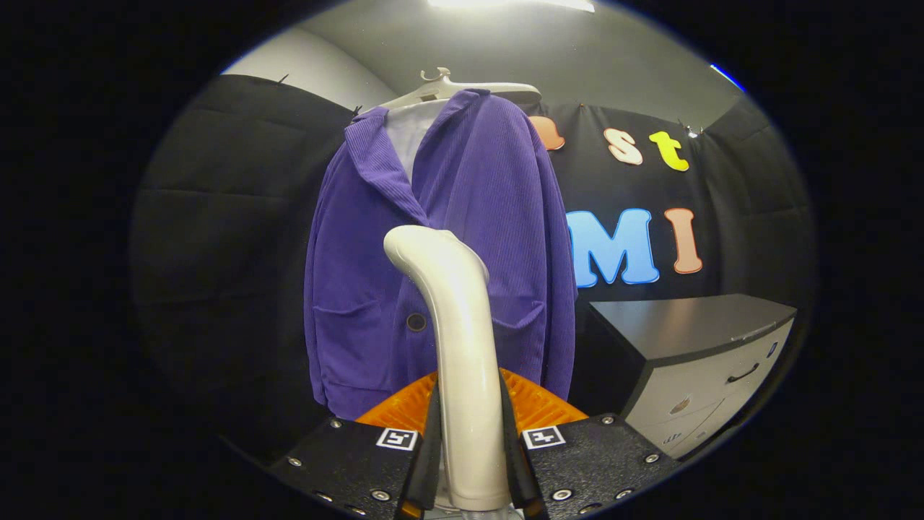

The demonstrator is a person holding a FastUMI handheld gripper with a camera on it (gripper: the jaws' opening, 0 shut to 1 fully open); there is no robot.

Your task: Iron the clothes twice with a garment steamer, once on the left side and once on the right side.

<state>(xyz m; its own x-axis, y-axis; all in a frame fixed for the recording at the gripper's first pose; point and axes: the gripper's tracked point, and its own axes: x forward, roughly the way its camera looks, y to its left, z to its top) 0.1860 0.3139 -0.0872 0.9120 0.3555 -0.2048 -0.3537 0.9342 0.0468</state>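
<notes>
- Purple jacket [440,260] hangs full length on a white hanger [462,90] in front of the black cloth wall, so both front panels face you and either side is open to a pass. It sits dead ahead at 12 o'clock, beyond the fingers.
- Low cabinet [693,325] with drawers stands at about 2 o'clock from the fingers, beside the jacket's right hem, apart from it. Probably not in your stroke path, but watch it on the right-side pass.
- Garment steamer [462,361]: you have its white handle upright between the fingers, head curved forward toward the jacket, roughly over the centre button line. Can't tell whether the head touches the cloth; it looks just short of it.
- Orange part [538,408] shows just behind the handle, low down; can't tell what it is.
- Gripper [469,462]: both fingers clamped on the steamer handle, one each side, firm hold so the head stays aimed.
- Judgement: neither side looks started; the head is centred, so shift toward 11 o'clock for the left panel.
</notes>
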